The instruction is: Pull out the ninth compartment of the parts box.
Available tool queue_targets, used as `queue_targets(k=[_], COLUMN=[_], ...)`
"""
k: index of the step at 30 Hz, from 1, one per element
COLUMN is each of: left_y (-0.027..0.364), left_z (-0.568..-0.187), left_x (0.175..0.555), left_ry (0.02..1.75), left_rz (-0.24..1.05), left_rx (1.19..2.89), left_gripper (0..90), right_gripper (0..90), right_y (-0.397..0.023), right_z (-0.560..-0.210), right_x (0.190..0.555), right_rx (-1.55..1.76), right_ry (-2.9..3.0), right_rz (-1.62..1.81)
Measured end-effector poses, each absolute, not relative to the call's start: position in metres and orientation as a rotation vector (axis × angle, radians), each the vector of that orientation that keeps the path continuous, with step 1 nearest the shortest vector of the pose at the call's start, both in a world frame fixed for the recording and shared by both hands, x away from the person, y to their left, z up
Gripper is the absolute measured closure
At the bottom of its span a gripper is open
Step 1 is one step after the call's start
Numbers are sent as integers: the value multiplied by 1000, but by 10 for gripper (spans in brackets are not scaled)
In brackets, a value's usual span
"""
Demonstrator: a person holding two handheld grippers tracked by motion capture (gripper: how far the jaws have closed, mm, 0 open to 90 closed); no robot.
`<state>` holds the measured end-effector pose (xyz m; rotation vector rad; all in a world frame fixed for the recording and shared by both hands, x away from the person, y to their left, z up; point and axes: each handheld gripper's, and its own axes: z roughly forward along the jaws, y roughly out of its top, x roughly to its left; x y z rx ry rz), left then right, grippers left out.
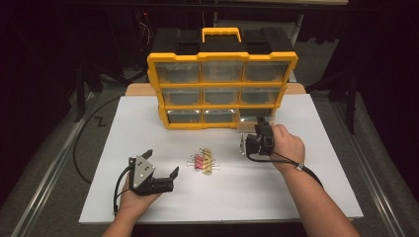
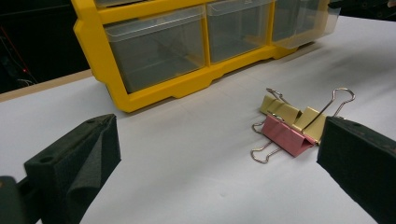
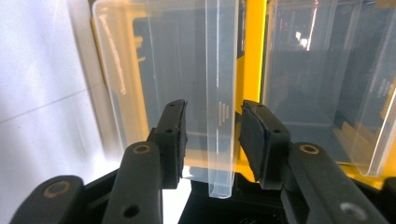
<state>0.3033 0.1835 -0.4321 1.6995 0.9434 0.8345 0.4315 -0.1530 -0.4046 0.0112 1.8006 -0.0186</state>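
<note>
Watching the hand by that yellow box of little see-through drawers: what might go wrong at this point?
The right gripper has its jaws either side of the clear drawer's handle with gaps showing, so a pull now would likely slip off. The bottom-right drawer already juts from the yellow organizer; tugged too far, it could drop onto the table. The binder clips lie beside the open left gripper, which could knock them.
</note>
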Motion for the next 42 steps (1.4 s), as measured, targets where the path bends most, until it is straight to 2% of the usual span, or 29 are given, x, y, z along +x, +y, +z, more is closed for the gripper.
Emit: queue_targets(k=[3, 7, 9, 42], left_y=[184, 185, 185, 185], left_z=[-432, -432, -432, -430], left_x=[303, 303, 303, 303], left_ry=[945, 945, 946, 945], left_rz=[835, 835, 834, 835], left_rx=[1698, 1697, 1696, 1680], left_gripper=[3, 3, 3, 3], right_gripper=[634, 760, 775, 782], right_y=[-152, -153, -153, -158], right_z=[-402, -401, -401, -403], right_x=[436, 440, 440, 401], right_rx=[6, 2, -3, -28], right_ry=[1812, 1811, 1800, 1794], right_rz=[-41, -50, -52, -37])
